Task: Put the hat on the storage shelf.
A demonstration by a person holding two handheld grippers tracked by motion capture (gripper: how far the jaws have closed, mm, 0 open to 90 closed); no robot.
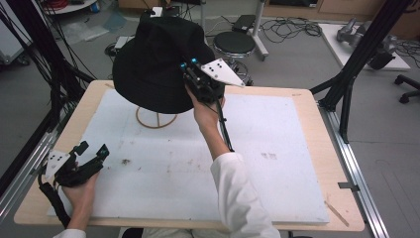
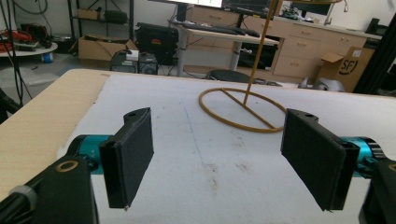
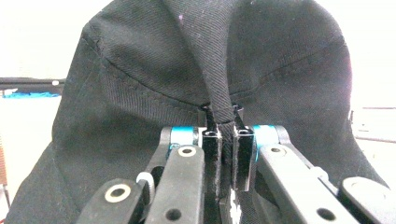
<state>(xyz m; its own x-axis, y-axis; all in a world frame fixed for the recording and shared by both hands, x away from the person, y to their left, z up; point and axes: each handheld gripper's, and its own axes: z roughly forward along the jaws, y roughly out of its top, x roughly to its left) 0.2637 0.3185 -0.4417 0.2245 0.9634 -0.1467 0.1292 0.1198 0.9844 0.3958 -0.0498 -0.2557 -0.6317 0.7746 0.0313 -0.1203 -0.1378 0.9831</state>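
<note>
My right tool (image 1: 190, 74) pinches a fold of the black twill hat's (image 1: 151, 64) soft brim above its thin wooden ring-based stand (image 1: 156, 119), while my left tool (image 1: 91, 151) rests open-jawed on the white foam-topped counter (image 1: 277, 163).

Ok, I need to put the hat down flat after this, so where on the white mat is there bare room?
The white mat lies bare right of the person's right forearm out to the table's right edge, and in the middle between the left gripper and that forearm. The far left is crowded: the ring stand sits under the black hat, which the right gripper pinches.
</note>
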